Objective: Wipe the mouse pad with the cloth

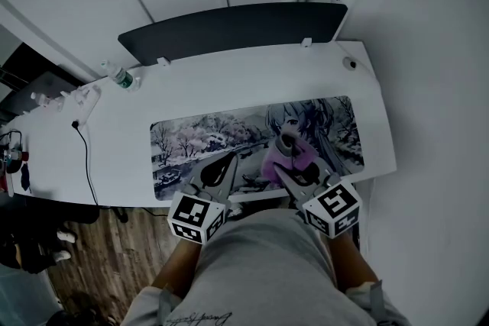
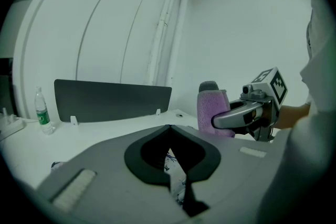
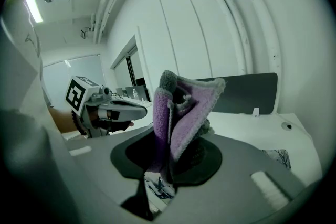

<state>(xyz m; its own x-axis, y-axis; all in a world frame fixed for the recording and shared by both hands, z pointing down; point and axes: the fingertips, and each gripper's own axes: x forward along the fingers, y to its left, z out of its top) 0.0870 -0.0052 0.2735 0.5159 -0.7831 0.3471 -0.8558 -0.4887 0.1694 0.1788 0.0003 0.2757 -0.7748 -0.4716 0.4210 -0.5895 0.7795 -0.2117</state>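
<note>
The long printed mouse pad (image 1: 229, 135) lies along the front of the white desk (image 1: 191, 91). My right gripper (image 1: 286, 166) hovers over the pad's right half, shut on a purple cloth (image 1: 293, 150) with a grey edge. In the right gripper view the cloth (image 3: 178, 113) stands bunched upright between the jaws of the right gripper (image 3: 173, 131). My left gripper (image 1: 227, 163) is over the pad's front edge, just left of the right one, shut and holding nothing. In the left gripper view its tips (image 2: 169, 128) meet, and beyond them are the cloth (image 2: 212, 108) and the right gripper (image 2: 247, 114).
A dark panel (image 1: 229, 30) stands along the desk's back edge. A water bottle (image 1: 121, 76) sits at the back left, with a black cable (image 1: 85, 156) trailing over the left side. White walls close in behind and to the right. Wooden floor (image 1: 114, 256) shows at lower left.
</note>
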